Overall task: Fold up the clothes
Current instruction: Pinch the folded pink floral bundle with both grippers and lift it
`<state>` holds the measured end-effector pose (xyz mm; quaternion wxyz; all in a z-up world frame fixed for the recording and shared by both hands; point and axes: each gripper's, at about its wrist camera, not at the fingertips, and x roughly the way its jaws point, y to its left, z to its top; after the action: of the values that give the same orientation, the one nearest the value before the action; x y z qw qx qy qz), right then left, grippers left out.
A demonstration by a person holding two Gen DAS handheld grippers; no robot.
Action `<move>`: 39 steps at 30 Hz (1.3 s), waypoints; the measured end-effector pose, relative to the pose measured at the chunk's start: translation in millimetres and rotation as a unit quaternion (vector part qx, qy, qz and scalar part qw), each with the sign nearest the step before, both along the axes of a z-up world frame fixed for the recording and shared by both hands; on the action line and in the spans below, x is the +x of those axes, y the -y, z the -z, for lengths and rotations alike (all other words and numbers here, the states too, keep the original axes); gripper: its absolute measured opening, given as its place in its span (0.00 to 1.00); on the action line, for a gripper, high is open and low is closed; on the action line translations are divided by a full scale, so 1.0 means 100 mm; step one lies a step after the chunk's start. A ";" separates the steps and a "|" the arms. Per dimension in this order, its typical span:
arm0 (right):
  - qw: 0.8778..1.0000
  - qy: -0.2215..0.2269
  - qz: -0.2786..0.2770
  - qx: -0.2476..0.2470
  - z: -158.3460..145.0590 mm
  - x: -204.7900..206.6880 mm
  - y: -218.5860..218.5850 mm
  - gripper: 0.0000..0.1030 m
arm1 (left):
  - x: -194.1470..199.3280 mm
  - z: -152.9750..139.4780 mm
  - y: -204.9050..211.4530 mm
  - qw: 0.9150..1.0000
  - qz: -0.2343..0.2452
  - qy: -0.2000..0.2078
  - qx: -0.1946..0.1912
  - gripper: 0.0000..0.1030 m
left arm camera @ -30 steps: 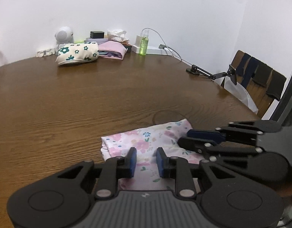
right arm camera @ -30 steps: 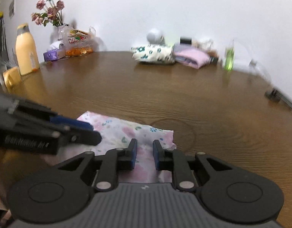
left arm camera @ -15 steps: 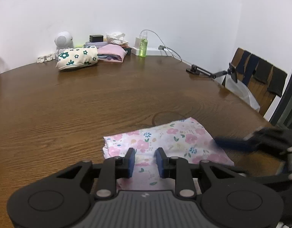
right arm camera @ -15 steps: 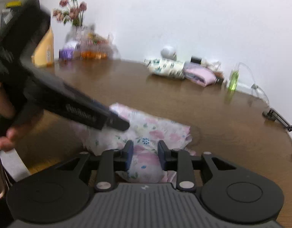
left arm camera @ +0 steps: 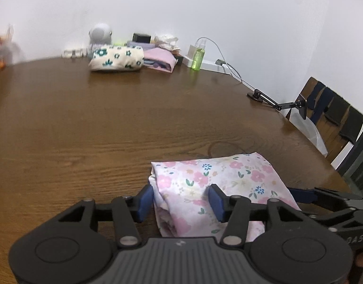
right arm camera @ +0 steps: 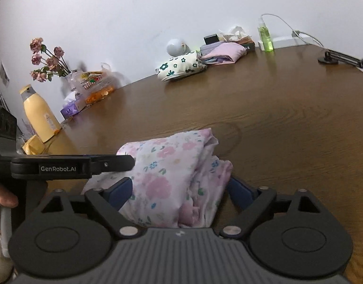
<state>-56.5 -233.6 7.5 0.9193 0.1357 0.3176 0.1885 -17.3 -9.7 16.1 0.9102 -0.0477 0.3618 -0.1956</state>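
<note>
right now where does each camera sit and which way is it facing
Left wrist: on the left gripper, facing across the table toward the far wall; its jaws are opening around the pink floral garment.
Right wrist: on the right gripper, facing the same way; jaws opening around that garment.
Shared: garment, folded stack.
</note>
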 end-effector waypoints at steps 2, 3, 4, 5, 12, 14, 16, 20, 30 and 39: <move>1.000 0.003 -0.001 0.003 0.02 0.03 -0.03 0.85 | 0.02 0.02 -0.03 1.000 -0.001 -0.006 -0.009 0.50; 1.000 0.004 -0.004 0.006 0.03 0.05 -0.06 0.84 | 0.02 0.03 -0.04 1.000 -0.001 -0.009 -0.012 0.50; 1.000 0.004 -0.009 0.006 0.03 0.07 -0.09 0.82 | 0.03 0.04 -0.05 1.000 -0.001 -0.012 -0.016 0.50; 1.000 0.002 -0.017 0.011 0.03 0.08 -0.13 0.81 | 0.04 0.04 -0.06 1.000 -0.001 -0.014 -0.021 0.50; 0.989 -0.054 -0.040 0.128 0.08 0.33 -0.17 0.40 | 0.09 0.06 -0.17 0.999 -0.009 -0.019 -0.037 0.44; 0.984 -0.075 -0.036 0.160 0.14 0.39 -0.09 0.31 | 0.07 0.06 -0.17 0.999 -0.005 -0.016 -0.034 0.44; 0.984 -0.076 -0.034 0.160 0.15 0.40 -0.05 0.32 | 0.05 0.06 -0.17 0.999 -0.004 -0.016 -0.037 0.46; 0.995 -0.045 -0.022 0.090 -0.03 0.31 -0.04 0.50 | -0.01 0.01 -0.34 0.998 -0.026 -0.019 -0.063 0.48; 0.994 -0.061 -0.001 0.092 0.02 0.21 0.07 0.30 | -0.02 0.10 -0.50 0.987 -0.039 -0.078 -0.133 0.39; 0.997 -0.052 -0.001 0.048 0.03 0.33 0.05 0.27 | 0.19 0.21 -0.42 0.972 -0.014 -0.117 -0.205 0.27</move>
<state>-23.1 -238.1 4.2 0.8937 0.1896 0.3557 0.1968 2.0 32.3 -5.3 0.8352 -0.2607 0.4173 -0.2458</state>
